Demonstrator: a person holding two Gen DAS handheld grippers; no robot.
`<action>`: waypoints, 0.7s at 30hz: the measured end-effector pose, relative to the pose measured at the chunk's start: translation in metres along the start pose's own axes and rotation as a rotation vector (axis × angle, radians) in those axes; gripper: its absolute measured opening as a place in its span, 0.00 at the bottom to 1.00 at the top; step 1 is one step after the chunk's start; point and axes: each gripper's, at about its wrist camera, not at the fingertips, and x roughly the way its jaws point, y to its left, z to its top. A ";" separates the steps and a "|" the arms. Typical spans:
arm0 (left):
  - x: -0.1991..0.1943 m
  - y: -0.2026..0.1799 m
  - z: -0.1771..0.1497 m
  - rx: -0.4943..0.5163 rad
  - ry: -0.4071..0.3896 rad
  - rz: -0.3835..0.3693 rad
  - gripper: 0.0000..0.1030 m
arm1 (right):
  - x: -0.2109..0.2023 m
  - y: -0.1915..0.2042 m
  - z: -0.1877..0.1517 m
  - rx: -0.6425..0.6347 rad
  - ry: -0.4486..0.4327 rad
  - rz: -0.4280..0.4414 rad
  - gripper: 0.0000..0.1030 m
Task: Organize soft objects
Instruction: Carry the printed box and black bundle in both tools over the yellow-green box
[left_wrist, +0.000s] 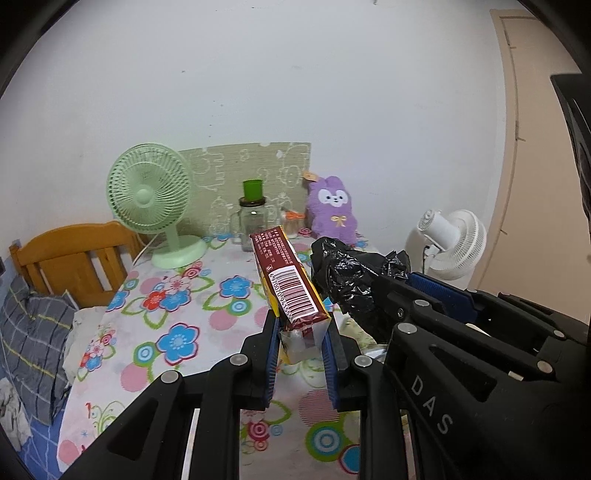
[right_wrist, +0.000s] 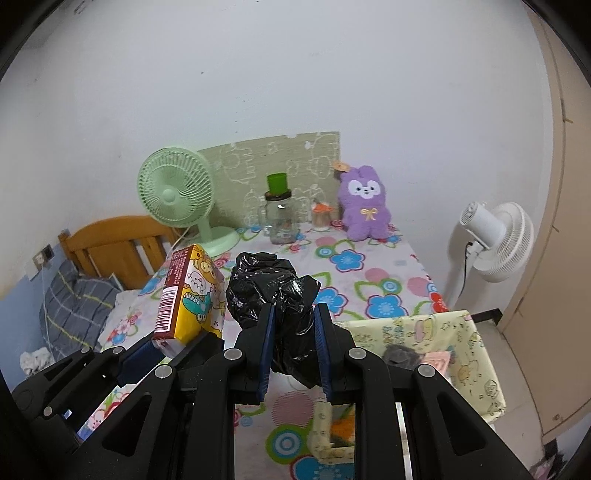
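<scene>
Looked about midway: left gripper (left_wrist: 301, 332) fingers clamped the tissue pack (left_wrist: 286, 280), right gripper (right_wrist: 293, 332) fingers squeezed the black bag (right_wrist: 273, 291), both held above the surface (left_wrist: 177, 306). Neither was stowed; plush (right_wrist: 364, 208) sat at the far edge.

You are working in a lived-in bedroom of a home. A wooden headboard (right_wrist: 114, 247) stands against the painted wall, with a plaid pillow (right_wrist: 74, 299) below it. Beside the bed, the counter (right_wrist: 369, 273) wears a flowered cloth and carries a green desk fan (right_wrist: 177, 195), a glass jar (right_wrist: 281, 218) and a purple plush toy (right_wrist: 365, 208). A white standing fan (right_wrist: 495, 240) stands near the door.
</scene>
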 end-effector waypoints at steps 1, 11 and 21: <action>0.002 -0.003 0.000 0.004 0.001 -0.006 0.20 | 0.000 -0.004 0.000 0.006 0.000 -0.004 0.24; 0.017 -0.038 -0.002 0.034 0.008 -0.041 0.20 | 0.000 -0.040 -0.005 0.022 -0.003 -0.021 0.24; 0.035 -0.068 -0.003 0.044 0.037 -0.085 0.20 | 0.006 -0.074 -0.009 0.043 0.009 -0.047 0.24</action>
